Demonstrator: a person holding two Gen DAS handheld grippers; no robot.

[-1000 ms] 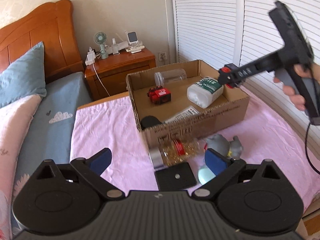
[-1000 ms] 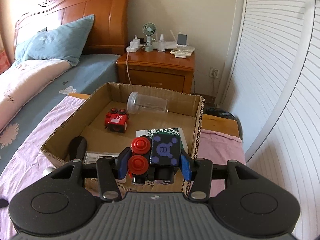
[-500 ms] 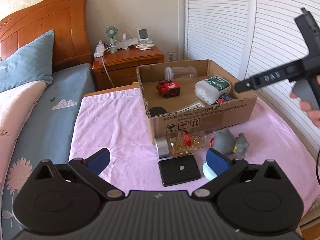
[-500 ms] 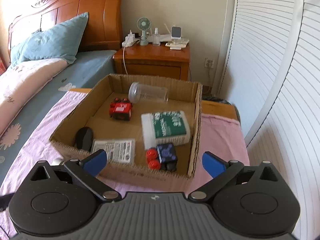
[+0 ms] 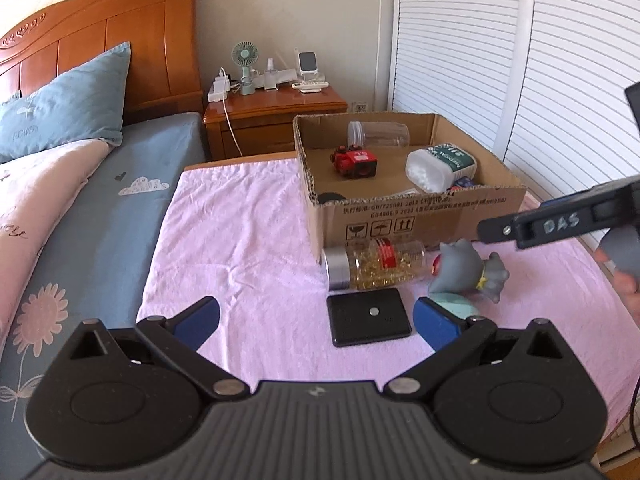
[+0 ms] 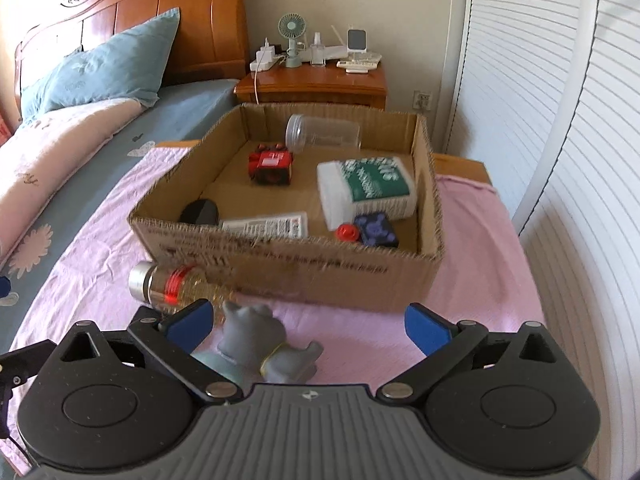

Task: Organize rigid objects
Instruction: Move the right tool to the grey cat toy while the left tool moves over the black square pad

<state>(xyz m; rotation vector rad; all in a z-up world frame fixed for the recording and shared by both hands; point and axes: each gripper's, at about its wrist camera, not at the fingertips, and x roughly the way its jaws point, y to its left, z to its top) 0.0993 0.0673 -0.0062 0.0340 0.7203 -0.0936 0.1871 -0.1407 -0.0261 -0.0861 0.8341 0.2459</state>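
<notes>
A cardboard box (image 6: 280, 256) on the pink cloth holds a red toy (image 6: 270, 165), a clear jar (image 6: 322, 133), a white tub (image 6: 366, 190), a black mouse (image 6: 199, 212), a label card (image 6: 266, 225) and a purple cube toy (image 6: 370, 230). In front of it lie a capsule bottle (image 5: 374, 264), a grey animal toy (image 5: 468, 270) and a black square pad (image 5: 368, 316). My left gripper (image 5: 316, 320) is open and empty, near the pad. My right gripper (image 6: 306, 322) is open and empty, above the grey toy (image 6: 260, 340); its side shows in the left view (image 5: 560, 224).
The pink cloth (image 5: 240, 220) covers a board beside the bed (image 5: 100, 208). A wooden nightstand (image 5: 276, 112) with a fan and chargers stands behind the box. White louvred doors (image 5: 520, 60) run along the right.
My right gripper opened and dropped the purple cube toy into the box, then pulled back and down toward the grey toy. My left gripper drew back from the box.
</notes>
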